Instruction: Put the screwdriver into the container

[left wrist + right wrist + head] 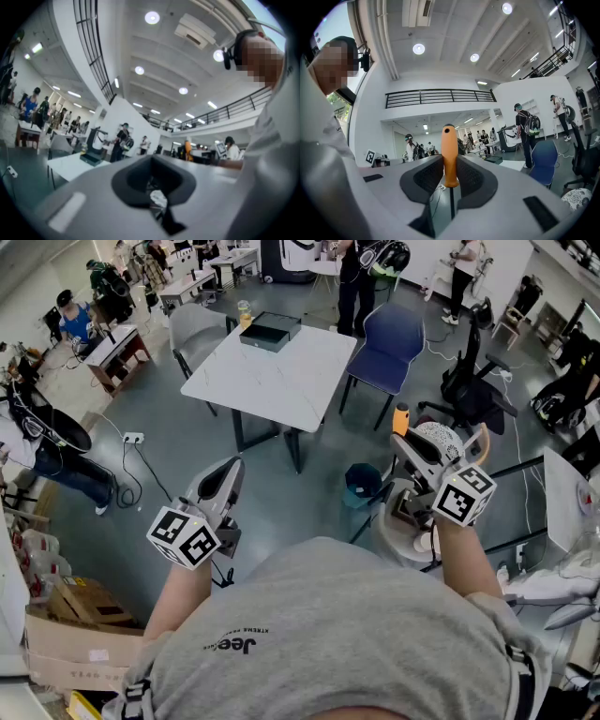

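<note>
My right gripper (405, 442) is shut on a screwdriver with an orange handle (401, 418). In the right gripper view the handle (450, 154) stands upright between the dark pads (472, 180), with the thin shaft running down below it. My left gripper (228, 474) is held level at the left. Its jaws (152, 183) are together with nothing between them. The container, a flat black box (270, 331), lies on the far side of a white table (281, 381), well ahead of both grippers. This box also shows small in the left gripper view (91, 158).
A blue chair (389, 343) stands right of the table and a black office chair (473, 381) further right. A blue bin (361, 486) sits on the floor near my right gripper. A cup (245, 313) stands beside the box. Cardboard boxes (75, 615) lie lower left. People work at desks behind.
</note>
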`<move>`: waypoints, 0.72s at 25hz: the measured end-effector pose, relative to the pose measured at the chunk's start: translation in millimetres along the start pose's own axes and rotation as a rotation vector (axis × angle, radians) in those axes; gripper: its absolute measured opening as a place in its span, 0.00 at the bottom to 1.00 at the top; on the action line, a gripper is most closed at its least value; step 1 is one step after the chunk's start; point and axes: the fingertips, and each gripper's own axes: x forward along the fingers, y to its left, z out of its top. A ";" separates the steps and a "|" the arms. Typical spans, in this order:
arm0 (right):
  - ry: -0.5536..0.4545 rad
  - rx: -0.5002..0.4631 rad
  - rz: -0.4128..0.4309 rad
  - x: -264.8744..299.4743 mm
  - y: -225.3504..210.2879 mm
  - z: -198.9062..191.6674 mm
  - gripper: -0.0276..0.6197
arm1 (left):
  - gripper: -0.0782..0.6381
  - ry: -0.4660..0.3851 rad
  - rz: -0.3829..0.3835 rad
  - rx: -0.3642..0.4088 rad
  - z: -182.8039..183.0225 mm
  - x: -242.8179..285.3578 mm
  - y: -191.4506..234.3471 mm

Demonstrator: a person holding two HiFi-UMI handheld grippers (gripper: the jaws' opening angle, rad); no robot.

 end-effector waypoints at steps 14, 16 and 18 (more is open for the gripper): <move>-0.004 0.025 0.008 -4.3 -1.4 1.6 0.18 | 0.11 -0.002 -0.008 -0.006 -0.8 7.8 -7.3; 0.005 0.028 0.000 -5.9 -4.2 1.0 0.18 | 0.11 -0.002 -0.007 -0.005 -0.7 9.8 -10.0; 0.011 0.027 -0.005 -8.6 -7.2 0.2 0.18 | 0.11 -0.004 -0.006 -0.004 -1.0 11.8 -13.1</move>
